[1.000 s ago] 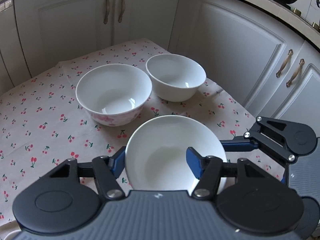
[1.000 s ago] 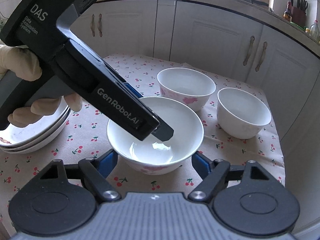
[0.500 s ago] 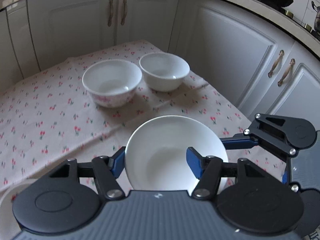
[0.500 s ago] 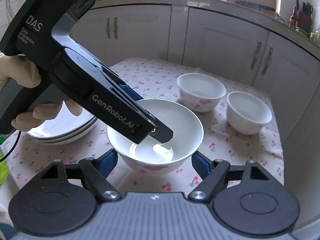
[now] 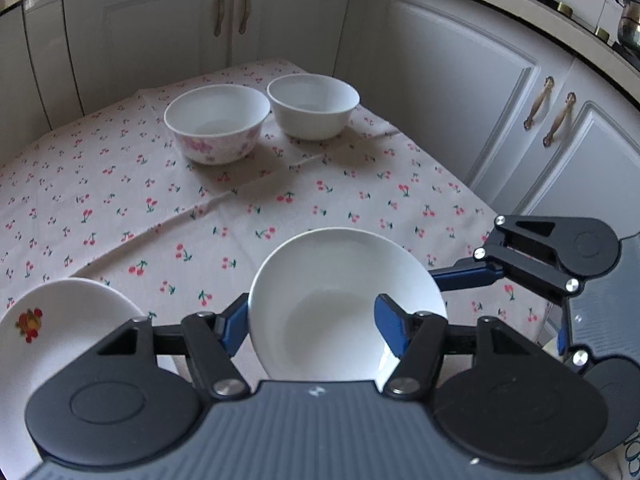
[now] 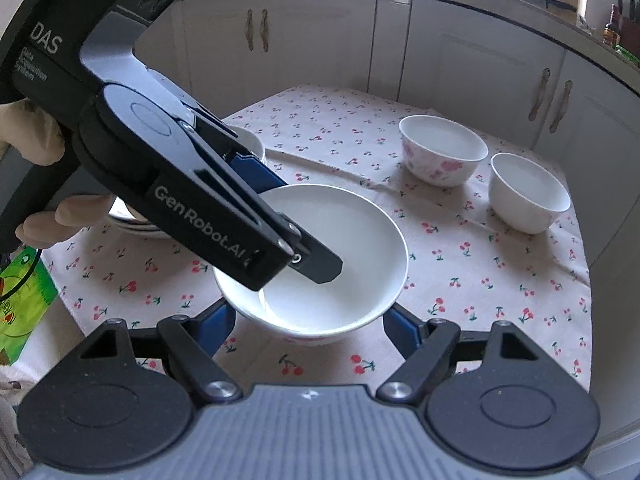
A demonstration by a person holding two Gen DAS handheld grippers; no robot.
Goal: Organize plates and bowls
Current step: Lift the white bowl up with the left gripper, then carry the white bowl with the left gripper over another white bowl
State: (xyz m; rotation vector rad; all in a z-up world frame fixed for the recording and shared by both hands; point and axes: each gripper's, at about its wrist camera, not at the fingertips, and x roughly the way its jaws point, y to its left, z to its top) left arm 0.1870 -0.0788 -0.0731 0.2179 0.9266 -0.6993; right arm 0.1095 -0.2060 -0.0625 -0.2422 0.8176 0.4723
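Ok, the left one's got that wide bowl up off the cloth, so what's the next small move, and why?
Probably swing it left and lower it onto the plate stack. The left gripper pinches the wide bowl by its rim, above the cloth, and its shallow shape looks like those plates. The right gripper is open beneath.

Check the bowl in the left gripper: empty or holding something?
Empty. The held bowl shows only bare white glaze inside in both views, with the left gripper clamping its rim.

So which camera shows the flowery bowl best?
The right wrist view: the flowery bowl shows its pink flowers clearly, with its whole rim, beside the plain bowl. The left wrist view shows it whole too, but farther off and blurrier.
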